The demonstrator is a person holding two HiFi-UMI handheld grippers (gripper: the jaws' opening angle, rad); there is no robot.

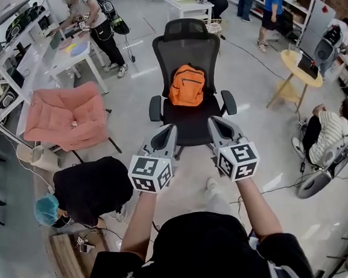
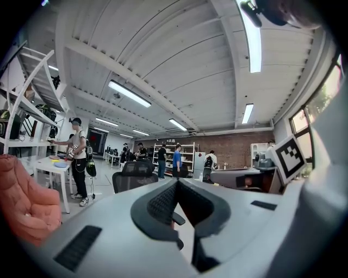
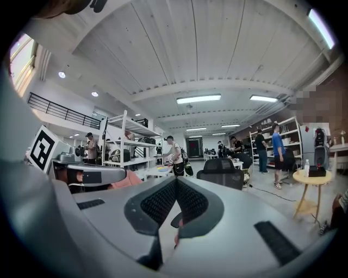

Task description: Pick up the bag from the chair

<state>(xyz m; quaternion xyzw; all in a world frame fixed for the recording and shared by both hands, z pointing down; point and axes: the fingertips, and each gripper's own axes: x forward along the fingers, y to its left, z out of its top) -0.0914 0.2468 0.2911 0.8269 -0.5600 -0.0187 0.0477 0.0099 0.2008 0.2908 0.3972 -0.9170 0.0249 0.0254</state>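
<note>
Orange bag (image 1: pixel 187 85) on chair (image 1: pixel 188 43); left tool (image 1: pixel 169 131) and right tool (image 1: pixel 215 123) level, clenched, empty.

The left gripper (image 1: pixel 169 131), a grey plastic two-jaw tool, is held level and points at the black mesh office chair (image 1: pixel 189 40), in front of its seat. Its jaws meet tip to tip with nothing between them. The right gripper (image 1: pixel 217 124), of the same make, is held level beside the left one, also in front of the chair's seat, jaws closed and empty. A black-and-white marker cube (image 1: pixel 150 174) sits at the rear of each. The bare left forearm (image 1: pixel 139 223) and bare right forearm (image 1: pixel 257 210) reach towards the chair.
</note>
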